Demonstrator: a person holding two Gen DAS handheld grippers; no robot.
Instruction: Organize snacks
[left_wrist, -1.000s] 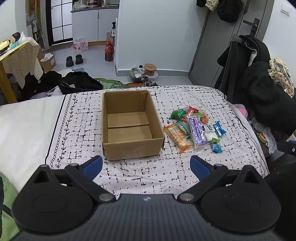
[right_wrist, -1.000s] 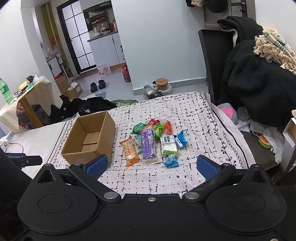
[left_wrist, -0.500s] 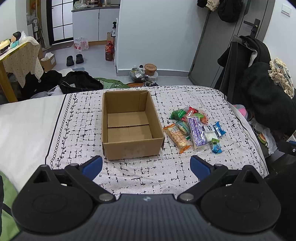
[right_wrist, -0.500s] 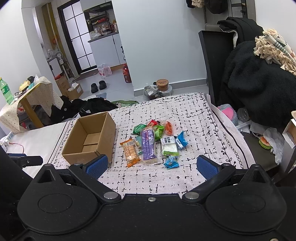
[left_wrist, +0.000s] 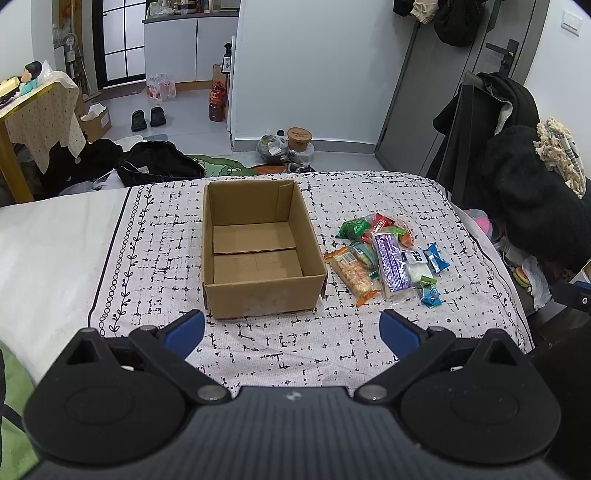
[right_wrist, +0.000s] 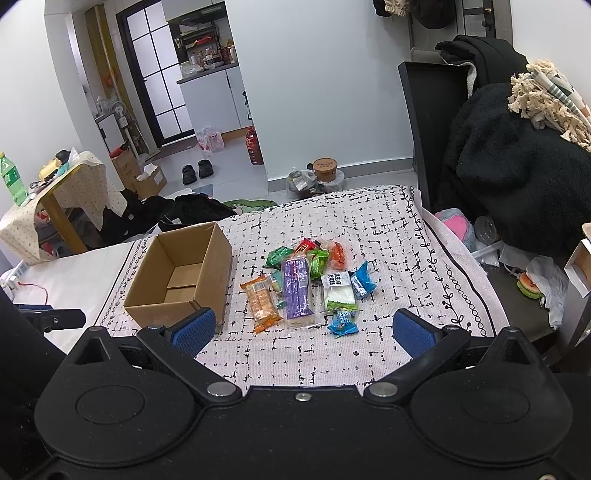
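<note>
Left gripper (left_wrist: 291, 328): you hold it with jaws spread wide and nothing between them, above the near edge of the patterned cloth (left_wrist: 155, 258), facing the box.
Right gripper (right_wrist: 301, 330): yours is likewise spread and holds nothing, hovering short of the snacks.
Cardboard box (left_wrist: 258, 280): open-topped, nothing inside, upright on the cloth, left of the pile.
Snack pile (right_wrist: 306, 284): packets clustered just beside the box; purple packet (right_wrist: 295, 291) mid-pile, orange cracker pack (right_wrist: 262, 302) to its left, small blue candy (right_wrist: 342, 323) nearest you.
</note>
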